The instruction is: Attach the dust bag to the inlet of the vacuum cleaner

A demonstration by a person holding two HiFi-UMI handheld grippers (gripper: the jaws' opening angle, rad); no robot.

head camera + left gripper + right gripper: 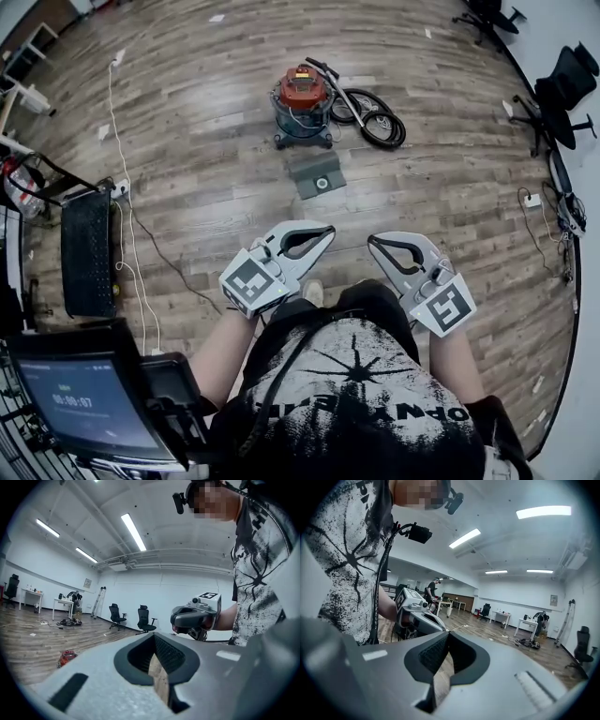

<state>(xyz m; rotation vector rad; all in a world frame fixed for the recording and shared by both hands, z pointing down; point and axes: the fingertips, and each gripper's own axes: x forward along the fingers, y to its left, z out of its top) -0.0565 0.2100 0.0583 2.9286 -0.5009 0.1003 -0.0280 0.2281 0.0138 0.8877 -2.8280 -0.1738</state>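
At twelve o'clock, the vacuum cleaner [303,103] is red-topped over a dark drum, its hose [379,125] black, the dust bag [316,173] grey. Brown plank floor [206,159]. The left tool [329,229] and right tool [372,240]: pale grey, with black-and-white markers.

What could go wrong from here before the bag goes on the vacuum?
The bag lies flat on the floor, and the left tool and right tool are both shut, so they may just push it unless opened first. The hose coils beside the vacuum and could snag a foot or a tool.
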